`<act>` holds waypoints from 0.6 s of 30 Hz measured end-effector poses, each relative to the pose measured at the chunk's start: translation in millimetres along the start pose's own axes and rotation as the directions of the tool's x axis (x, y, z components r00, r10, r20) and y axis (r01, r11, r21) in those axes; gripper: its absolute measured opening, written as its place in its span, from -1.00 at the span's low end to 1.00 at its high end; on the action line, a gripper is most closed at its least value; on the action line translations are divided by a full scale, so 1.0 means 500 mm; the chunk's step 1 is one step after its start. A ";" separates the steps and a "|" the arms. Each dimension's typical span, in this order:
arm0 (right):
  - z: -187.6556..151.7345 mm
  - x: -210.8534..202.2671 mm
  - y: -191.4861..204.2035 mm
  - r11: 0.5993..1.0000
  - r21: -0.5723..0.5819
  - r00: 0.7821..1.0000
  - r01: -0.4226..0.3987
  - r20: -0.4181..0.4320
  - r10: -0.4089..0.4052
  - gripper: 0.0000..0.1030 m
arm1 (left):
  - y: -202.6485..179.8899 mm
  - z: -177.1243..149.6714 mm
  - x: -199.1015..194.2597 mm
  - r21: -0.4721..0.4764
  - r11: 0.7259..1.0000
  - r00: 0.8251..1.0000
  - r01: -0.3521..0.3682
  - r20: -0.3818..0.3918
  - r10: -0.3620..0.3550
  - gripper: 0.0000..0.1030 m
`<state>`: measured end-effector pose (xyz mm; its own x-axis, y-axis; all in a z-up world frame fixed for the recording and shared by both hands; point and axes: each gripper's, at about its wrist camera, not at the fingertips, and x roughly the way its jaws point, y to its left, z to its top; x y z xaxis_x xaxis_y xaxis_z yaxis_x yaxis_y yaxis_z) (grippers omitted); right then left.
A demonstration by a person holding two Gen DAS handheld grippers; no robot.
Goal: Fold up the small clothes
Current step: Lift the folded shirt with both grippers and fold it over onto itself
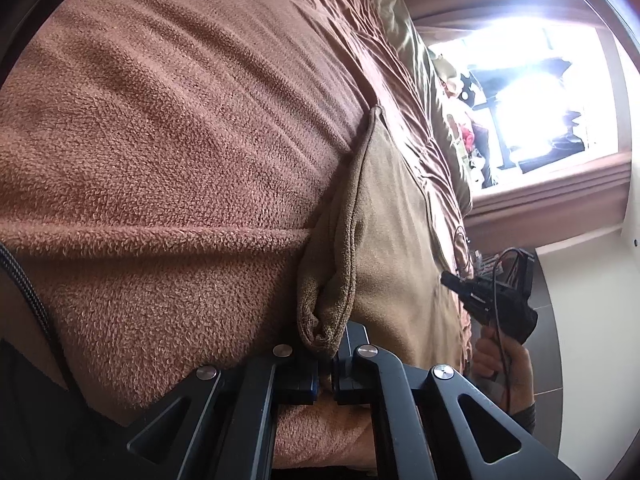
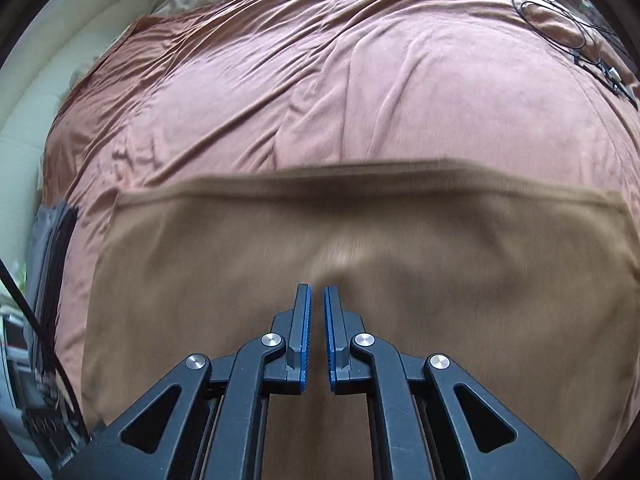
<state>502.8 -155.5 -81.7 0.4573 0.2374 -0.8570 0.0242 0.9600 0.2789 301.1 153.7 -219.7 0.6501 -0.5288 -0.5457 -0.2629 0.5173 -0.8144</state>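
Note:
A brown fleece garment [image 2: 400, 240] lies spread on a pinkish-brown bedspread [image 2: 360, 80]. In the left wrist view its fuzzy side [image 1: 160, 160] fills the left and its smoother olive side [image 1: 392, 220] lies to the right. My left gripper [image 1: 326, 356] is shut on a folded edge of the garment, which bunches over the hidden fingertips. My right gripper [image 2: 318, 286] is shut with only a slit between the blue pads [image 2: 306, 320], and the cloth puckers at its tips. The right gripper [image 1: 448, 278], held by a hand [image 1: 504, 364], also shows at the garment's far side.
A coiled black cable [image 2: 552, 24] lies on the bed at the far right. Dark folded clothes [image 2: 52, 240] sit at the bed's left edge. A beige satin pillow [image 1: 404, 32] and a bright window [image 1: 532, 92] are beyond the bed.

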 end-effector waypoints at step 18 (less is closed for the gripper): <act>-0.295 -0.104 0.004 0.996 -0.044 0.997 -0.077 0.007 0.077 -0.94 | -0.188 0.039 -0.033 0.171 0.966 0.980 0.195 0.009 -0.199 -0.94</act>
<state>348.1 -144.1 -100.3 0.4640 0.3100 -0.8298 -0.0505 0.9445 0.3246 328.9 127.1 -130.2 0.6959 -0.6151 -0.3707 -0.0052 0.5118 -0.8591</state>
